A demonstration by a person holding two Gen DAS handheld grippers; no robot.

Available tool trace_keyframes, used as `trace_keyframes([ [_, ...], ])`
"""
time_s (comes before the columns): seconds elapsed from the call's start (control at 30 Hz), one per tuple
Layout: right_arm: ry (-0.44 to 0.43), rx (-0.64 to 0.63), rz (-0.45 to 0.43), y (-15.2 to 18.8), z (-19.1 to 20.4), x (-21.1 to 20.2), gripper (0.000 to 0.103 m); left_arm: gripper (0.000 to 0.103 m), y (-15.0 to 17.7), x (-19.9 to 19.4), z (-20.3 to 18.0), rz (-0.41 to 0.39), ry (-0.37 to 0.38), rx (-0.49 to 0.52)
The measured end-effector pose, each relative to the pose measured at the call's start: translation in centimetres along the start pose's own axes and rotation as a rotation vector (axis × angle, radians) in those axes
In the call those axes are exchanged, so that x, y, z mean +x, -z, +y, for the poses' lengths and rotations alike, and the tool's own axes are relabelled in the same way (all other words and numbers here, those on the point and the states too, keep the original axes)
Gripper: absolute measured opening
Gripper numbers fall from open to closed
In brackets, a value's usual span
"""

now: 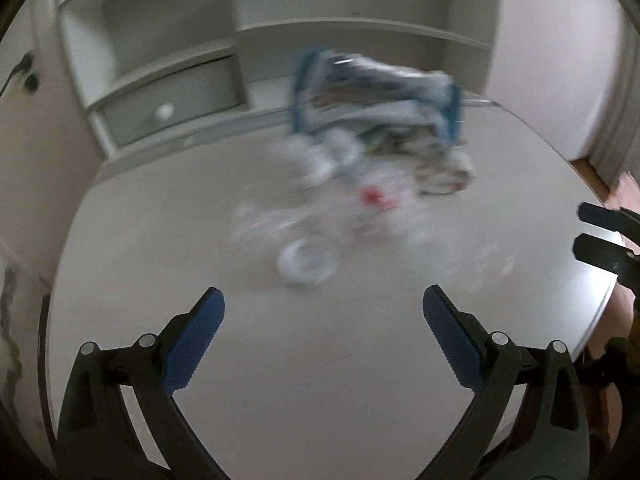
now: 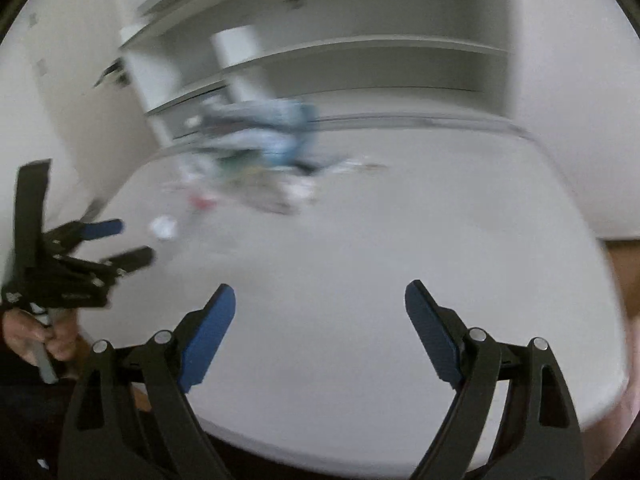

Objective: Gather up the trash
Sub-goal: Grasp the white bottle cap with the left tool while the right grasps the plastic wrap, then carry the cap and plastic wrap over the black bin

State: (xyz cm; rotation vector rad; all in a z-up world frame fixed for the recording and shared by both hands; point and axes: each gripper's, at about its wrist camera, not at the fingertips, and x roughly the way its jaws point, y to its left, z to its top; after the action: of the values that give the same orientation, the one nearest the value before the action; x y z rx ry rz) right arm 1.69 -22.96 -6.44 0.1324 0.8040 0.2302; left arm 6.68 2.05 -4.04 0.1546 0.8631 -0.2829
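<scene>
Everything is blurred by motion. A blue-edged bag [image 1: 372, 92] with pale crumpled lining stands at the far side of the white table [image 1: 280, 380]. In front of it lies scattered trash: wrappers [image 1: 440, 168], a small red piece [image 1: 376, 198], clear crumpled plastic [image 1: 264, 220] and a white ring-shaped item [image 1: 306, 266]. My left gripper [image 1: 322, 300] hovers open and empty over the near table, short of the ring. My right gripper [image 2: 320, 292] is also open and empty above bare tabletop [image 2: 400, 220]. The bag [image 2: 280, 132] and a white scrap [image 2: 162, 227] show in the right wrist view.
A white shelf unit [image 1: 360, 28] with a knobbed drawer [image 1: 164, 111] stands behind the table. Wooden floor [image 1: 592, 172] shows past the table's right edge. Each gripper appears in the other's view: right gripper [image 1: 592, 232], left gripper [image 2: 124, 242] held by a hand [image 2: 36, 336].
</scene>
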Motion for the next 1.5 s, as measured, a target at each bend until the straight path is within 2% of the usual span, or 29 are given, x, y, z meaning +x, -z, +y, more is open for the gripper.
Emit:
trace_keyframes([
  [0.17,-0.093,-0.087,0.052,-3.5,5.6,3.8,0.084,0.096,0.2,0.1,2.3,-0.006,-0.010,-0.019],
  [0.27,-0.104,-0.128,0.084,-4.9,7.7,5.8,0.083,0.096,0.1,1.2,2.5,0.008,0.005,-0.019],
  [0.33,-0.088,-0.149,0.106,-5.6,8.5,7.3,0.080,0.096,0.2,1.5,2.9,0.014,0.008,-0.023],
  [0.43,-0.073,-0.164,0.147,-5.9,9.1,9.5,0.069,0.096,0.1,2.1,3.5,0.020,0.020,-0.051],
  [0.53,-0.051,-0.176,0.169,-5.7,9.6,10.9,0.054,0.096,0.0,2.4,4.0,0.015,0.029,-0.056],
  [0.6,-0.047,-0.174,0.175,-5.7,9.7,11.6,0.035,0.096,0.1,2.4,4.2,0.016,0.032,-0.061],
  [0.67,-0.055,-0.180,0.174,-5.7,9.9,11.6,0.024,0.096,0.1,2.6,4.3,0.017,0.037,-0.068],
  [0.77,-0.065,-0.184,0.125,-6.0,9.9,10.0,0.018,0.096,0.0,2.8,4.1,0.019,0.041,-0.072],
  [0.93,-0.079,-0.164,0.060,-6.3,9.5,7.1,0.017,0.096,-0.5,3.7,3.6,0.021,0.040,-0.079],
  [1.17,-0.090,-0.128,0.022,-5.8,7.9,4.2,0.017,0.096,-1.4,3.9,2.3,0.008,0.037,-0.058],
  [1.23,-0.086,-0.124,0.014,-5.7,7.6,3.7,0.017,0.085,-1.5,3.9,2.0,0.005,0.032,-0.044],
  [1.3,-0.082,-0.119,0.006,-5.3,7.2,3.0,0.017,0.046,-1.5,4.3,1.6,0.027,0.039,-0.027],
  [1.33,-0.081,-0.115,0.002,-5.2,7.1,2.7,0.017,0.035,-1.4,4.4,1.5,0.039,0.053,-0.026],
  [1.37,-0.081,-0.109,-0.004,-5.0,6.8,2.3,0.017,0.031,-1.4,4.4,1.4,0.040,0.063,-0.027],
  [1.5,-0.081,-0.081,-0.035,-4.3,5.8,0.3,0.017,0.031,-1.4,3.3,0.5,0.008,0.048,-0.007],
])
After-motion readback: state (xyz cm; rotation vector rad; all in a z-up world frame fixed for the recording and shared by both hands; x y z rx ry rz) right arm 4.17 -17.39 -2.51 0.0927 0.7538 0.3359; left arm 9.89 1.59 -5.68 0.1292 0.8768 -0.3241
